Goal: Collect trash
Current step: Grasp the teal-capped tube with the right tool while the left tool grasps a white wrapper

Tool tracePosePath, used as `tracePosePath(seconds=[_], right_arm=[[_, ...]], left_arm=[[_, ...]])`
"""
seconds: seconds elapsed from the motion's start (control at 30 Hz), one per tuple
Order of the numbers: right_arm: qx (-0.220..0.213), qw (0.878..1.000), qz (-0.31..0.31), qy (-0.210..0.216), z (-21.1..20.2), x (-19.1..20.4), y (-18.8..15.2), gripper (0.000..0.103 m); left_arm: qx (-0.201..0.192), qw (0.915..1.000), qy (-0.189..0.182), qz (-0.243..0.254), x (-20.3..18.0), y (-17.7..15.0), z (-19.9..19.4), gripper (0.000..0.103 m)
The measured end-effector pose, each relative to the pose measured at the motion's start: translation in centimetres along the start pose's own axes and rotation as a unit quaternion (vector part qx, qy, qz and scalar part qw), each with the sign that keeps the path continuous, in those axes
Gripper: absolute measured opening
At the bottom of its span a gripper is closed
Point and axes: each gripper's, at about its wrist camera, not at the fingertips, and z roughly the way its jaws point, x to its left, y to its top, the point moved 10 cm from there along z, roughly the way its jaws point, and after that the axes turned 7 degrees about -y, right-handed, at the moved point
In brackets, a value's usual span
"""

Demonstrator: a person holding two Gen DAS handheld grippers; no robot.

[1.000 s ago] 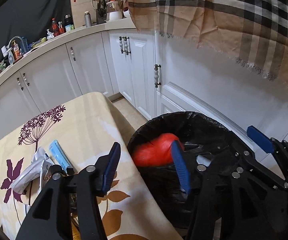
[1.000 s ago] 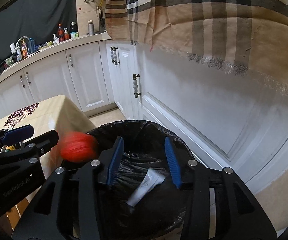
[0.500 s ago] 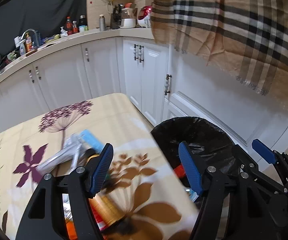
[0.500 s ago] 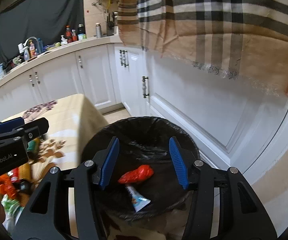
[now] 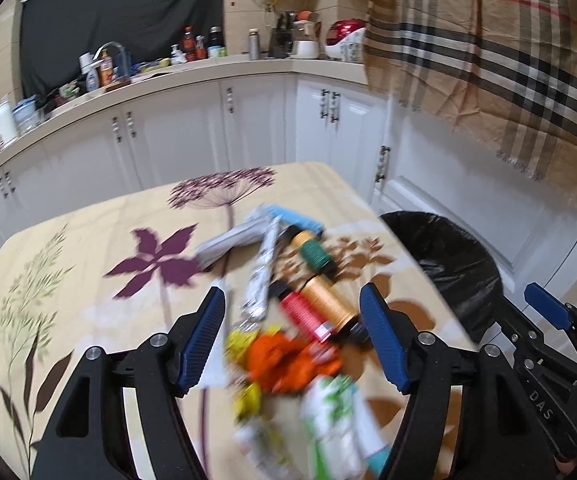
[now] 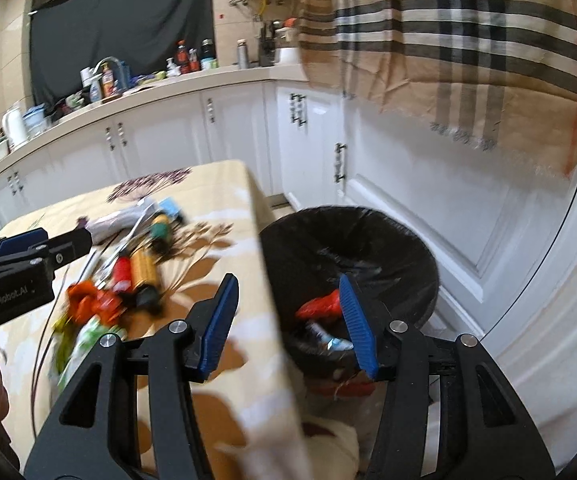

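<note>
A pile of trash lies on the flowered table [image 5: 88,248]: an orange wrapper [image 5: 284,356], a red tube [image 5: 308,316], a gold bottle [image 5: 328,300], a silver pouch [image 5: 228,240] and a green-white packet [image 5: 332,420]. My left gripper [image 5: 294,320] hovers open above this pile with nothing between its pads. My right gripper [image 6: 288,316] is open and empty over the table's edge beside the black-lined bin [image 6: 408,248]. In the bin lie a red wrapper [image 6: 320,304] and a tube [image 6: 336,342]. The left gripper [image 6: 28,256] also shows at the left of the right wrist view.
The bin [image 5: 456,256] stands on the floor right of the table, against white cabinets [image 5: 448,168]. A checked cloth [image 5: 508,60] hangs above them. A counter [image 5: 168,76] crowded with bottles and a tap runs along the back wall.
Both grippers drew back from over the bin toward the table. The red wrapper dropped into the bin. The left jaws widened and now hang over the trash pile.
</note>
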Motion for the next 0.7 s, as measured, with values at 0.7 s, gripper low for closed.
tracePosePath(seconds=[0.7], right_arm=[[0.023,0.996,-0.061,0.061,-3.6,8.3,-5.7,0.051]], left_arm=[[0.027,0.9960,0.066,-0.053,8.2,-8.2,-3.7,0.069]])
